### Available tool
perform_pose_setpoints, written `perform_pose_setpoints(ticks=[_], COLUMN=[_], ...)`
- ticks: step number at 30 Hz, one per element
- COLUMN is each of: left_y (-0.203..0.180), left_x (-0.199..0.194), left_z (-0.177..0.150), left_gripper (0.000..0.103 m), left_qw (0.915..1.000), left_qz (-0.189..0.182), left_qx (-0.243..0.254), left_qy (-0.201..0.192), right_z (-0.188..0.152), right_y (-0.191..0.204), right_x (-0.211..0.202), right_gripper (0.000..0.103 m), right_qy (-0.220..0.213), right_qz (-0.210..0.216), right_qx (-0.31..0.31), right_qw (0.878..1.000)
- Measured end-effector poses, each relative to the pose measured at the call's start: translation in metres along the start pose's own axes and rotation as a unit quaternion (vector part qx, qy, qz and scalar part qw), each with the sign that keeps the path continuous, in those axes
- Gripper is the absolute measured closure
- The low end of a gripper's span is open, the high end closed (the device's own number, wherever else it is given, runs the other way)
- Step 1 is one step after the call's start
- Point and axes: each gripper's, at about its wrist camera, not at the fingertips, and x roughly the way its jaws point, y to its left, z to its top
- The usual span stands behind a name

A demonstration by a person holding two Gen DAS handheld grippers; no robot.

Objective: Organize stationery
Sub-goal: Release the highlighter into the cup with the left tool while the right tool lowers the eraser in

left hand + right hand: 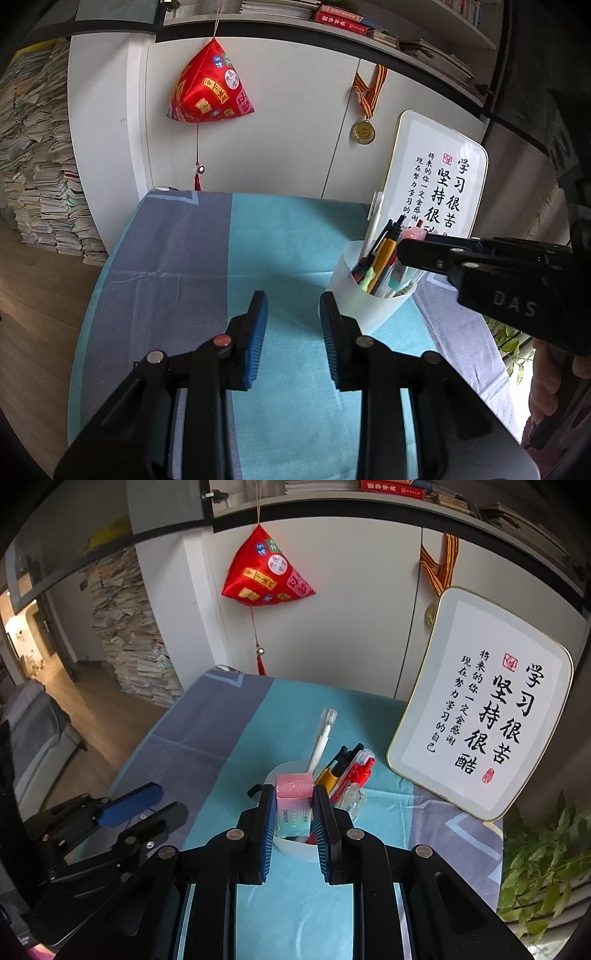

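Note:
A white pen cup point(364, 295) stands on the blue-and-teal cloth, filled with several pens point(382, 258). My right gripper point(294, 797) is shut on a pink and teal eraser point(294, 805) and holds it right over the cup point(295, 843), among the pens point(349, 768). In the left wrist view the right gripper point(410, 247) reaches in from the right above the cup, the eraser point(413, 233) pink at its tip. My left gripper point(293, 314) is open and empty, just left of the cup above the cloth; it also shows in the right wrist view point(147, 812).
A white framed calligraphy board point(480, 709) leans behind the cup at the right. A red pyramid ornament point(210, 88) and a medal point(364, 131) hang on the white cabinet. A green plant point(543, 867) is at the table's right edge. Stacked books point(40, 166) stand at left.

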Motion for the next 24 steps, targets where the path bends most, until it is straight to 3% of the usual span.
perform_pose_setpoints(ticks=[24], left_y=[-0.001], left_x=[0.007], left_z=[-0.005], left_gripper=[0.076], left_qw=[0.9999], left_qz=[0.001], left_qx=[0.011], left_qy=[0.01], right_z=[-0.002], right_y=[0.003], right_x=[0.01], right_gripper=[0.082], right_qy=[0.005], right_qz=[-0.013], right_qx=[0.004], right_qw=[1.0])
